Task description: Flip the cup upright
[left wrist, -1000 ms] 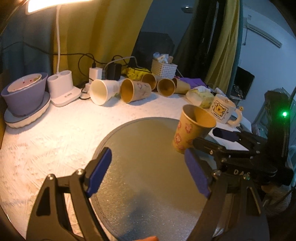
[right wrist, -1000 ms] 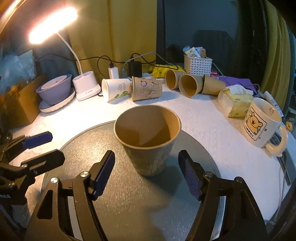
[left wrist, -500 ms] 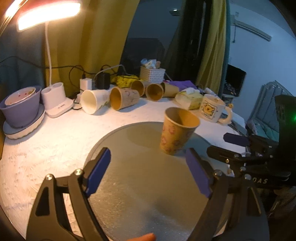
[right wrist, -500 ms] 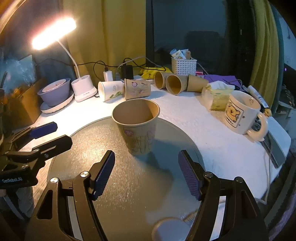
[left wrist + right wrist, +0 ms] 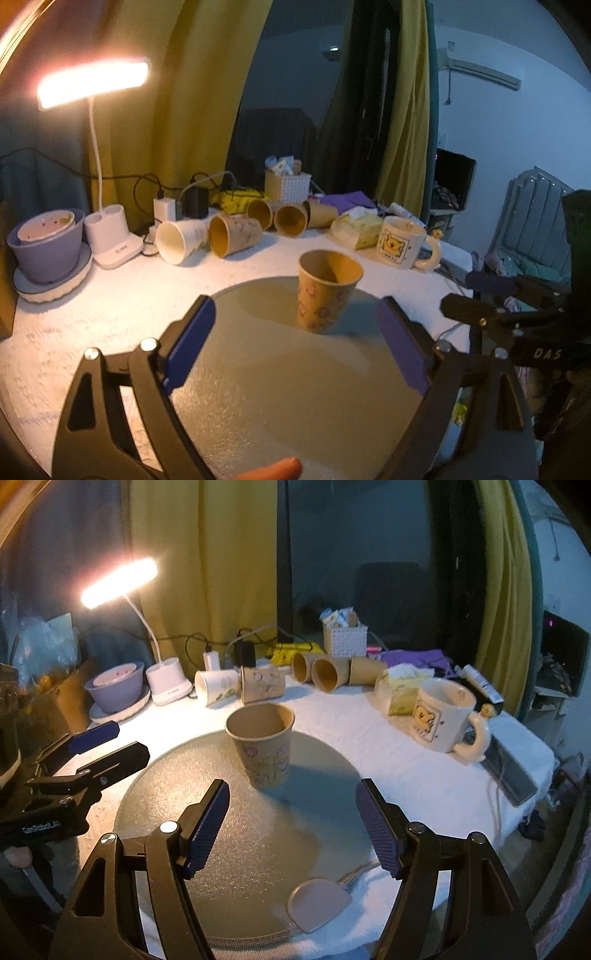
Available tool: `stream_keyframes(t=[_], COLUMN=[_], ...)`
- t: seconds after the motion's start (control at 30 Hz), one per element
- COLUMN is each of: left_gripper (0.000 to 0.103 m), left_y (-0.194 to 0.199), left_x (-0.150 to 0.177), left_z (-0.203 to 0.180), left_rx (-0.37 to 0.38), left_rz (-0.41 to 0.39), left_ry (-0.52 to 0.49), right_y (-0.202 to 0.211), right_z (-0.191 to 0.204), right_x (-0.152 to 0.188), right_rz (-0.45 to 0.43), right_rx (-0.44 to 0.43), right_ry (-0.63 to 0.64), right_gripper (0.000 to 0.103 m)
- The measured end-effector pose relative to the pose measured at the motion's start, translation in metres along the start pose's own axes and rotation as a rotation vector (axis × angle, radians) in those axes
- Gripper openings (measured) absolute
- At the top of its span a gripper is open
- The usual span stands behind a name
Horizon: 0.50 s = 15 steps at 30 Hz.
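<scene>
A brown paper cup with a flower print stands upright, mouth up, on a round grey mat; it also shows in the right wrist view on the mat. My left gripper is open and empty, a short way back from the cup. My right gripper is open and empty, also back from the cup. The right gripper shows at the right edge of the left wrist view; the left gripper shows at the left of the right wrist view.
Several paper cups lie on their sides at the back of the white table. A bear mug, tissue pack, white basket, lamp base and purple bowl stand around. A pink pad lies at the mat's near edge.
Both grippers have pulled back and up from the cup, which stays upright on the mat and looks smaller and farther away.
</scene>
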<state>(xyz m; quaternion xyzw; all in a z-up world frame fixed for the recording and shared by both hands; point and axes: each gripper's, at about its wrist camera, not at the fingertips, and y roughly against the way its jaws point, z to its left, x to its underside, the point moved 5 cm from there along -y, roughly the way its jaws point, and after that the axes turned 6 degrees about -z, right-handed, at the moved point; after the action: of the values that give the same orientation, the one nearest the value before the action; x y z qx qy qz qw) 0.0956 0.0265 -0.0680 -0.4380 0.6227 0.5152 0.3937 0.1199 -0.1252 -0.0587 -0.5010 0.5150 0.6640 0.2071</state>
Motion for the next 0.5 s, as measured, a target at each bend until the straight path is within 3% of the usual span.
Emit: stream_keyframes(t=[0.3,0.5], left_gripper=[0.09,0.09], left_y=[0.021,0.037], left_x=[-0.018,-0.038], left_z=[-0.017,-0.025], left_rx=[0.022,-0.013], left_rz=[-0.007,-0.02], left_ry=[0.016,0.004], right_y=[0.034,0.058], right_z=[-0.003,-0.001], right_x=[-0.013,-0.027], right_rz=[-0.052,-0.094], right_rx=[0.022,0.037], right_ry=[-0.003,-0.001], right_gripper=[0.074,0.074])
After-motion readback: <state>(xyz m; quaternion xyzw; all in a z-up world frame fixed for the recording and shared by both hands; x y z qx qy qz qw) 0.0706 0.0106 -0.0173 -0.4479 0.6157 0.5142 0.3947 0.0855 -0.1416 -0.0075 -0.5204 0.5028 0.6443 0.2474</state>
